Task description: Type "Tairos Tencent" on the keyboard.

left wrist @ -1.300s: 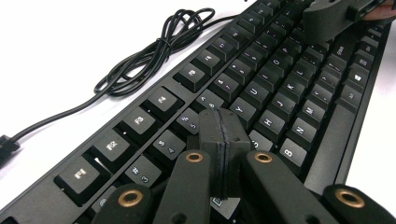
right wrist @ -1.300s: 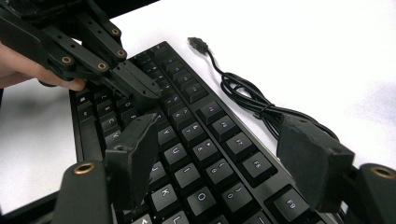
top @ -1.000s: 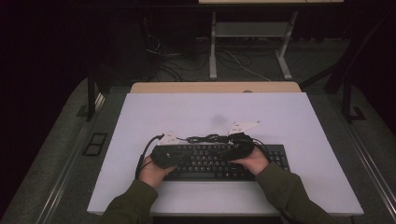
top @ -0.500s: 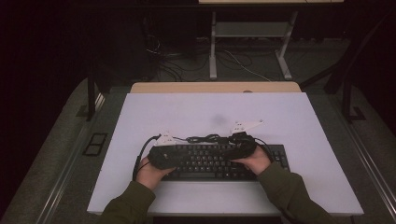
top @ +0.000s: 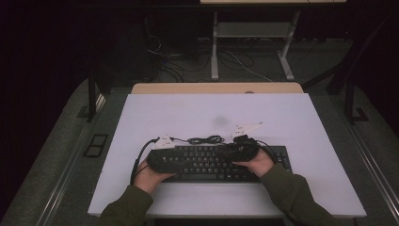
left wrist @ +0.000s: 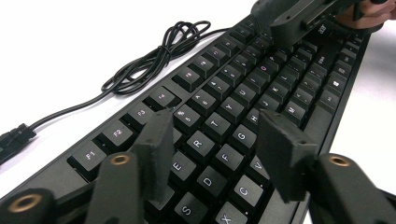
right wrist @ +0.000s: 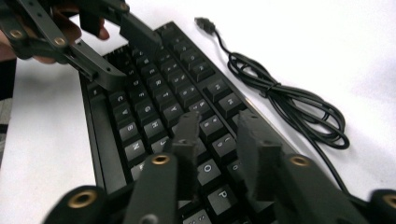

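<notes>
Two sets of tongs hover over a black keyboard (top: 221,162) that lies near the front edge of the white tabletop (top: 291,117), slightly right of its middle. The left tongs (left wrist: 217,140) stand with their jaws wide apart above the keys around R and T, gripping nothing. The right tongs (right wrist: 217,140) sit over the O and P keys, jaws parted by a narrower gap and also empty. A bundled black cable (right wrist: 289,107) rests on the tabletop just behind the keyboard, its plug (right wrist: 205,23) lying free. Green sleeves (top: 291,193) enter from below.
</notes>
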A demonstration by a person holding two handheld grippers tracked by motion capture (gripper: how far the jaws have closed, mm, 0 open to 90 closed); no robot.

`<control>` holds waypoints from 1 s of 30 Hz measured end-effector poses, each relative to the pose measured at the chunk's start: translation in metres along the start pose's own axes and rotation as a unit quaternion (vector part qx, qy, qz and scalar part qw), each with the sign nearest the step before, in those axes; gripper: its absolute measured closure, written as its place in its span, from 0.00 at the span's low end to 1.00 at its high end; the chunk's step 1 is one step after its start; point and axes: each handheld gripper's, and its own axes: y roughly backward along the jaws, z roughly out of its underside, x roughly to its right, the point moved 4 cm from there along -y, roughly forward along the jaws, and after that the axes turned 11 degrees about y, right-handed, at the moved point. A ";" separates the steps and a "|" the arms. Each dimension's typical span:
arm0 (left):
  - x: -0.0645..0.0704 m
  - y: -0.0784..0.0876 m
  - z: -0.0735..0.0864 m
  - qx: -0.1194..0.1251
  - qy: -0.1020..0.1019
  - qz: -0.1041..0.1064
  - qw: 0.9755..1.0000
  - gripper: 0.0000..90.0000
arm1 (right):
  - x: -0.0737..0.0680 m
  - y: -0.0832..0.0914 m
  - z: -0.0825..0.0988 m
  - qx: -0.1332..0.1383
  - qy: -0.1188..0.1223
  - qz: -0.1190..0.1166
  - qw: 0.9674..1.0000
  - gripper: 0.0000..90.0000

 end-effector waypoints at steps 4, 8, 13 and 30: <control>0.000 0.000 0.001 0.001 -0.003 -0.002 1.000 0.43 | -0.002 -0.001 0.001 -0.011 0.007 -0.005 1.000 0.87; 0.001 0.000 0.001 0.003 -0.004 -0.002 1.000 0.38 | -0.004 -0.002 0.002 -0.018 0.012 -0.007 1.000 0.92; 0.000 0.000 0.001 0.005 0.000 -0.003 1.000 0.32 | -0.005 -0.004 0.003 -0.022 0.016 -0.011 1.000 0.98; -0.003 0.004 0.001 0.009 0.006 -0.004 1.000 0.23 | -0.008 -0.010 0.007 -0.038 0.025 -0.012 0.999 0.99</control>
